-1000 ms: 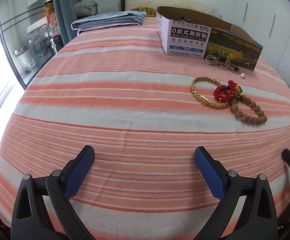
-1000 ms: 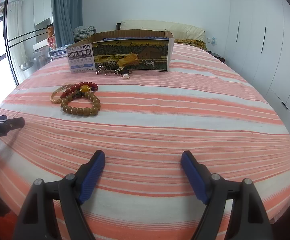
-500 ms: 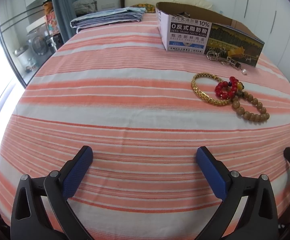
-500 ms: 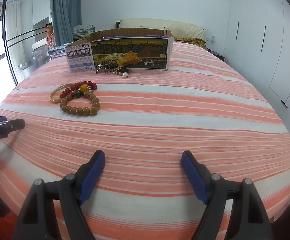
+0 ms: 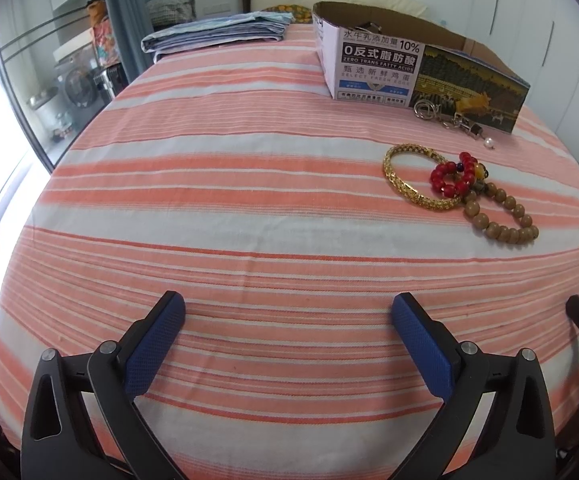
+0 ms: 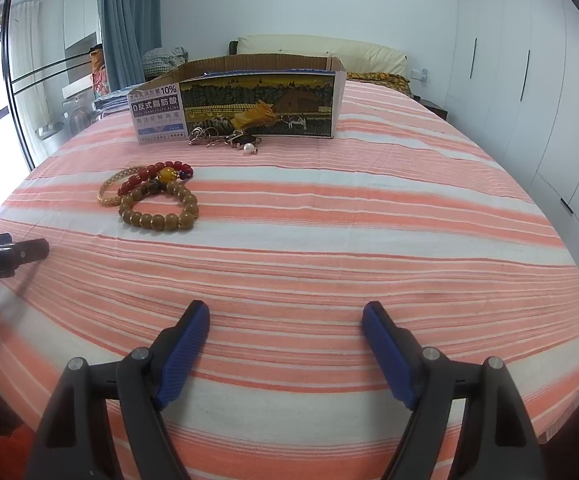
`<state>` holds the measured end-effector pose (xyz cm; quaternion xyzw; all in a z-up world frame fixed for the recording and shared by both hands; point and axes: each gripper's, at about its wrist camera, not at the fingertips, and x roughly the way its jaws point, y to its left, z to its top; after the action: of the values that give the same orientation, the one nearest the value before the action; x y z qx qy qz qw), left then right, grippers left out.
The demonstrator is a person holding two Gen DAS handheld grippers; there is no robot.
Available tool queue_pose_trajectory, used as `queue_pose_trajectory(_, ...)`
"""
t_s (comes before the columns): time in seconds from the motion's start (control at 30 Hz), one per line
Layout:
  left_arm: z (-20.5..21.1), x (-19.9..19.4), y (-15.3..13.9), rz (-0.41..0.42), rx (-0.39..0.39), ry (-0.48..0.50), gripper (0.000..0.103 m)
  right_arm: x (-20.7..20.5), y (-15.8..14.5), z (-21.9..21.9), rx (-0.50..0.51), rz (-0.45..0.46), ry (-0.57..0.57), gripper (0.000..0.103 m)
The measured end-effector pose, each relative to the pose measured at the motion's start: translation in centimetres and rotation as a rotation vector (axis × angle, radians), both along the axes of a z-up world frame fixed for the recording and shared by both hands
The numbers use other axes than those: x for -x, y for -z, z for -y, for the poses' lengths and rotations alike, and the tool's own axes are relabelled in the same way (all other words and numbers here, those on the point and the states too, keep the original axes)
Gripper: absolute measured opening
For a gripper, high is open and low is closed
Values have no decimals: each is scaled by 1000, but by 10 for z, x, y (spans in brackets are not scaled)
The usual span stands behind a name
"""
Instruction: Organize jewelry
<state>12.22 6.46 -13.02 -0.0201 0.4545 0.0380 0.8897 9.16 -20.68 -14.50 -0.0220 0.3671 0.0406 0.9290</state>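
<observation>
While both hand-held grippers, left (image 5: 289,340) and right (image 6: 285,338), gape empty: risk snagging overlapped gold chain bangle (image 5: 419,176), red bead bracelet (image 5: 451,178), wooden bead bracelet (image 5: 501,216) together.

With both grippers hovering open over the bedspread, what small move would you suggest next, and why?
Probably ease the left gripper toward the wooden bead bracelet. It is the nearest piece and lies mostly clear of the red bead bracelet and gold bracelet; nothing is held yet.

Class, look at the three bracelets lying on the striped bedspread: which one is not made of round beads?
The gold chain bracelet. It is a woven metal band, while the red bead bracelet and the brown wooden bead bracelet beside it are strings of round beads.
</observation>
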Motion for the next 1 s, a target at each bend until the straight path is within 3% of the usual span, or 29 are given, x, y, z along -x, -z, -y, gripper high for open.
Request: queue_pose_trajectory(1.0, 0, 0, 0, -22, 7, 29, 103, -1, 0, 0, 5, -18, -8, 81)
